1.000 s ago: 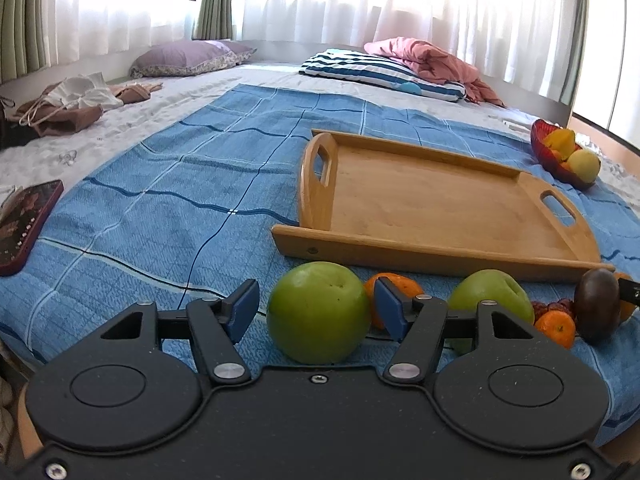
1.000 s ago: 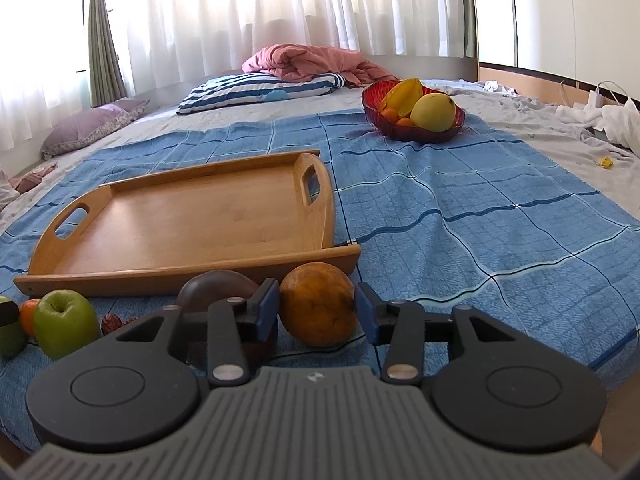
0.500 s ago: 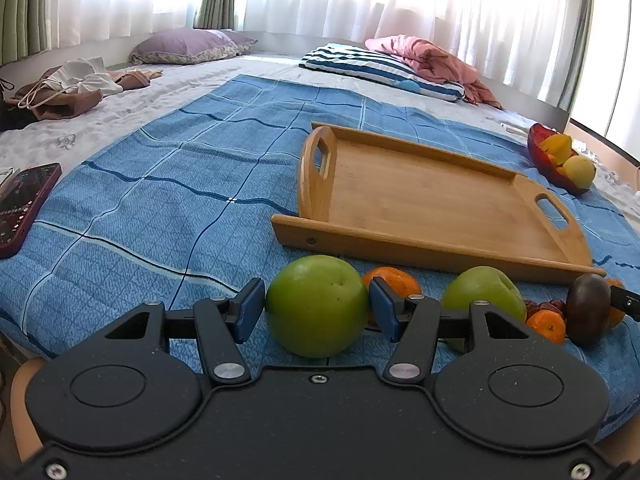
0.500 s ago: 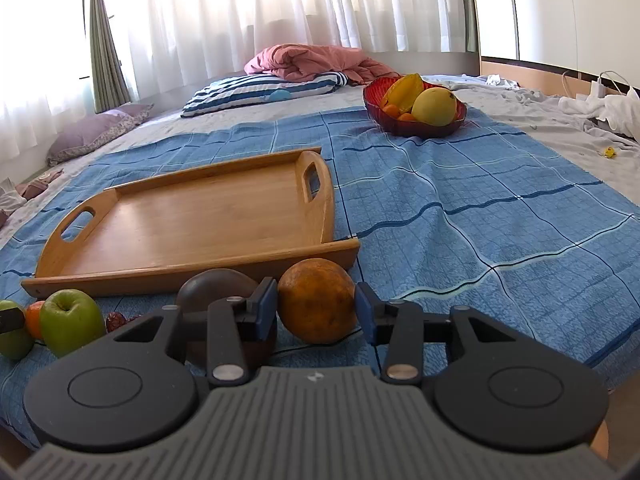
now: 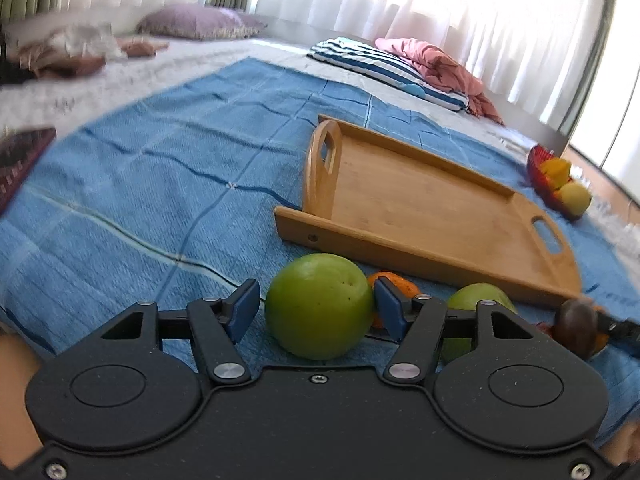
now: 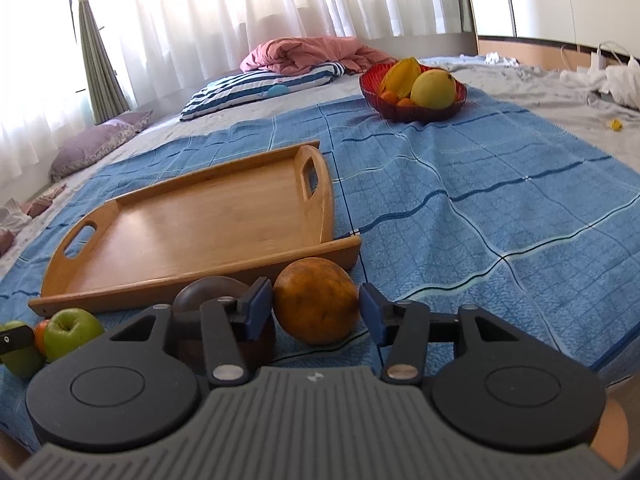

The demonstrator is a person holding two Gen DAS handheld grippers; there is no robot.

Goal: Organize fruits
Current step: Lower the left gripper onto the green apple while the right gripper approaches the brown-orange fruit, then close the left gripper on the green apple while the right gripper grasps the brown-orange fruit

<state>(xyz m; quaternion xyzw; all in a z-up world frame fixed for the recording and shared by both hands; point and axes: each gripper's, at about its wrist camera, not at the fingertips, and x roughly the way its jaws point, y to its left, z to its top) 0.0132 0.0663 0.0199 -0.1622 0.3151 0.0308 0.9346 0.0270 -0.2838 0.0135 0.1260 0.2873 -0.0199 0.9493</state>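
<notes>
Left wrist view: your left tongs [image 5: 316,310] straddle the big green apple [image 5: 318,306] on the bed's blue blanket [image 5: 160,184], having just widened, released with a gap at the left pad. Right tongs [image 6: 314,312] likewise just opened around the orange [image 6: 316,300], not pinching. Centre each fruit, close gently, then lift towards the empty wooden tray [image 6: 192,236]. Count: two green apples, one tray, one red bowl [image 6: 412,110].

Both cameras sit low and close behind their claws, tilted down across the bed toward the curtains. The left view looks at the tray [image 5: 420,216] from its near-left corner, the right view from its near-right corner [image 6: 192,232]. Both share the tray and the bowl [image 6: 412,100] beyond it.
</notes>
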